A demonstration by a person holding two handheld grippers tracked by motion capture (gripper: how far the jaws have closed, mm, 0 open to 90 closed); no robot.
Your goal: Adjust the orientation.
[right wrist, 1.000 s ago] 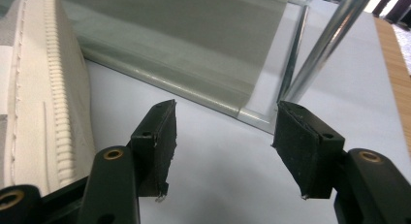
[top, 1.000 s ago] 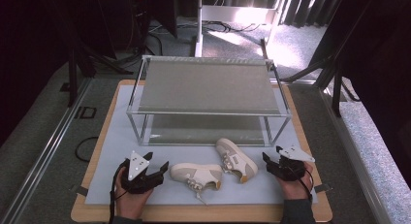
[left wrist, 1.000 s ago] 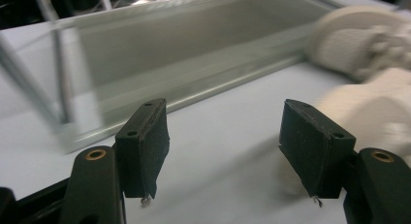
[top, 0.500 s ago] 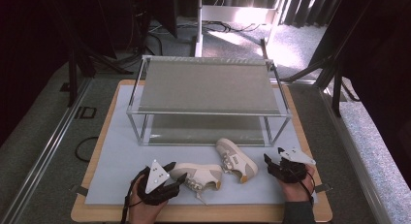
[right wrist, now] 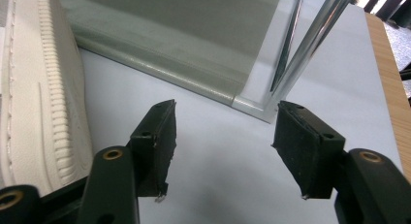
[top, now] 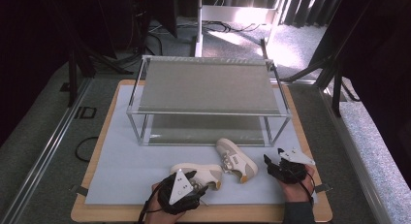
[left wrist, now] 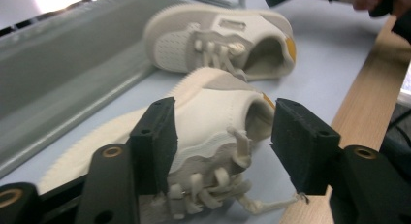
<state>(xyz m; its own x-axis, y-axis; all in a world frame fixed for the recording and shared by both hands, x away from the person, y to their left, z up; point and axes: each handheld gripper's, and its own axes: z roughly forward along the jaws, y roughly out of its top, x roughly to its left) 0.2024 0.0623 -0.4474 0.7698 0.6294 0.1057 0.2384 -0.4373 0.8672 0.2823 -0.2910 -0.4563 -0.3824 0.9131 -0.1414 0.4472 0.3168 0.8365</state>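
Beside the near shoe (top: 196, 172), a second shoe (top: 236, 159) crowds the rack (top: 208, 86).

Cream shoes (top: 198, 173), orange heel tabs; black jaws; pale blue mat (top: 126, 170).

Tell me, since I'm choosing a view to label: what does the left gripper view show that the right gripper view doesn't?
Left gripper view: the near shoe between the left hand-held gripper's jaws, which have just been opening, and the far shoe whole. Right gripper view: the right hand-held gripper open over bare mat, and a rack leg. Both: the rack's lower shelf.
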